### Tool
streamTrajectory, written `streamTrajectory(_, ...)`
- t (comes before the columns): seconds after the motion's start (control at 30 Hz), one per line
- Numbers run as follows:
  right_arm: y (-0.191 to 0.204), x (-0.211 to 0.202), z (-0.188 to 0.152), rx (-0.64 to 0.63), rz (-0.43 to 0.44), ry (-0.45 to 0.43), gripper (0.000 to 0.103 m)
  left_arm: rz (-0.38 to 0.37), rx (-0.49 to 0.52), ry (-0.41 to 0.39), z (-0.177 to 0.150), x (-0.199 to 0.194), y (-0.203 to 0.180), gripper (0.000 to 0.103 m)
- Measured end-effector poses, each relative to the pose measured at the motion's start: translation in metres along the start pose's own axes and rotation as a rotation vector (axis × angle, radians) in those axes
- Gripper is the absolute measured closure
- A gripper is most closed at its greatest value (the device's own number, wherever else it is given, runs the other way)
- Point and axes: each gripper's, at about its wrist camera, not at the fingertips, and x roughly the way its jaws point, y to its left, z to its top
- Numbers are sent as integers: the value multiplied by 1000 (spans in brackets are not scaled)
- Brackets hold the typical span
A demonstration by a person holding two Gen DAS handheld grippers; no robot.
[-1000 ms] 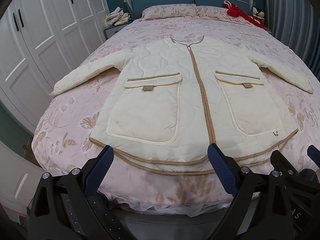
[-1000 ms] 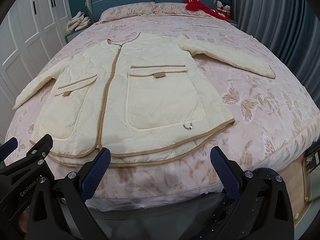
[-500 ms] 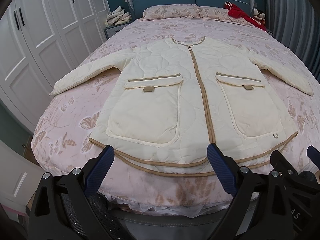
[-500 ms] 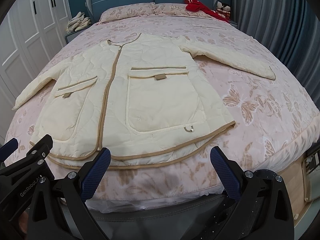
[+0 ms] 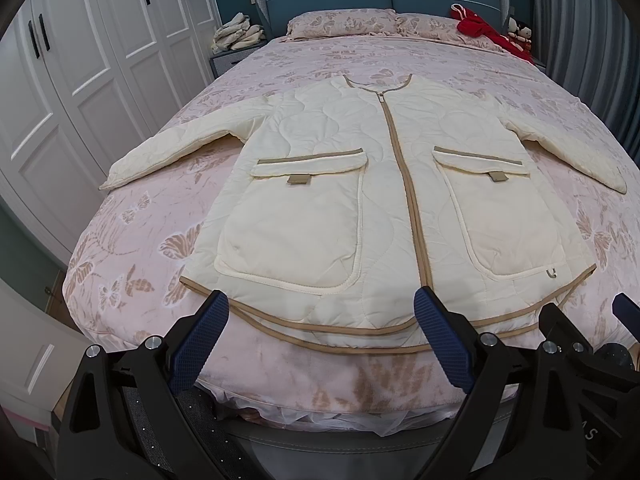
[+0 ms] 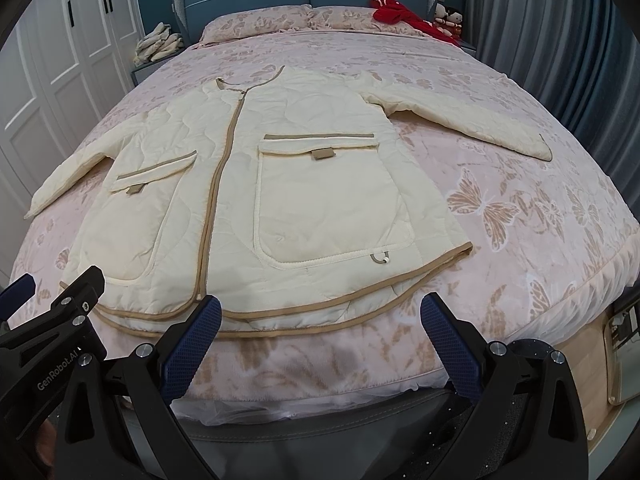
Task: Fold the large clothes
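A cream quilted jacket (image 5: 384, 208) (image 6: 280, 200) with tan trim lies flat, front up and zipped, on the pink bed. Both sleeves spread outward. Its hem faces me at the foot of the bed. My left gripper (image 5: 322, 336) hovers open just short of the hem, left of the zip's lower end. My right gripper (image 6: 320, 340) is open too, in front of the hem's right half. Neither holds anything. Each view shows the other gripper at its edge.
The bed (image 5: 132, 248) has a pink butterfly quilt and a blue headboard (image 5: 384, 0). A red garment (image 5: 480, 28) lies by the pillows. White wardrobes (image 5: 80, 60) stand on the left, with folded cloth (image 5: 238, 34) on a nightstand. Grey curtains (image 6: 560, 60) hang on the right.
Both grippers have crept slightly forward toward the jacket's hem. The jacket has not moved, and both grippers stay open.
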Motion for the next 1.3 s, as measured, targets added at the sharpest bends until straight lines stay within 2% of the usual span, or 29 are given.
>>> streamTrajectory(0.87,1,2,1,-3,0,4,5,1,-1,5,3,6,1,13)
streamTrajectory(1.3,-1,27,18,2,-1,22,5,-14,3,20,15,24,-9,12)
